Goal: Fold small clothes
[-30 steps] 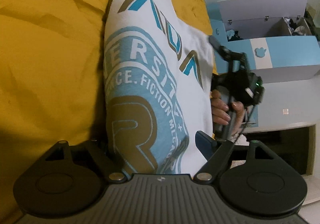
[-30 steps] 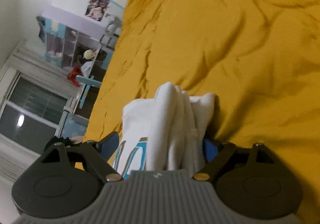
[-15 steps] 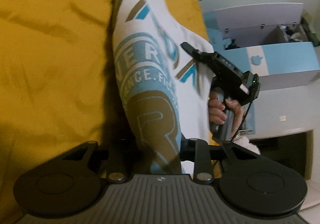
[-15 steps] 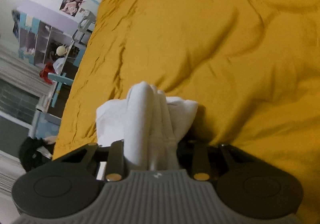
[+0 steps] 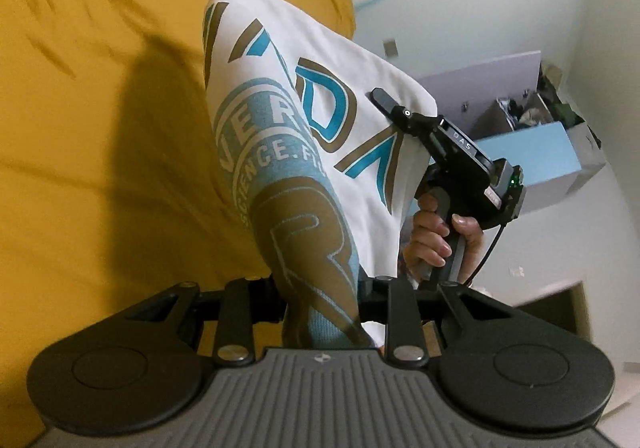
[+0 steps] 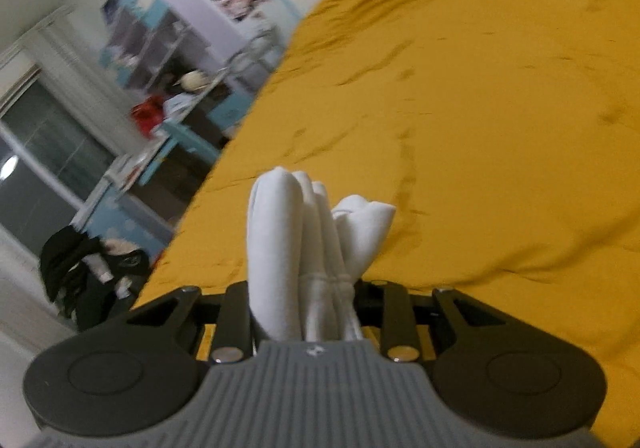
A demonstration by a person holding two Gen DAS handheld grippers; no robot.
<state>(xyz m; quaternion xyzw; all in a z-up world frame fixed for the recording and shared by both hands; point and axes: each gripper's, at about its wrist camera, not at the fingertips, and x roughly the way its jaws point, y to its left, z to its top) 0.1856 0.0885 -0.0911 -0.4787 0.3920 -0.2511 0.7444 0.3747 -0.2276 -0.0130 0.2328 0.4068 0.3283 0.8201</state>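
Grip: left gripper (image 5: 320, 300) and right gripper (image 6: 308, 300) each clamped the white T-shirt (image 5: 304, 152) above the bed (image 6: 480, 108).
Risk: bunched fabric possibly slipped free.

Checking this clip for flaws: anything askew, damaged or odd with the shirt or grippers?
Nothing damaged. The white T-shirt hangs over the yellow bedspread, bunched in the left gripper and right gripper, so its print looks creased.

The t-shirt (image 5: 320, 152) is soft white knit cloth with a flat, matt print in blue and brown. The bed cover (image 6: 480, 108) is matt mustard cloth, creased. Each claw, left (image 5: 320, 300) and right (image 6: 316, 300), is matt black plastic with ribbed grey plastic behind and shiny metal rivets.
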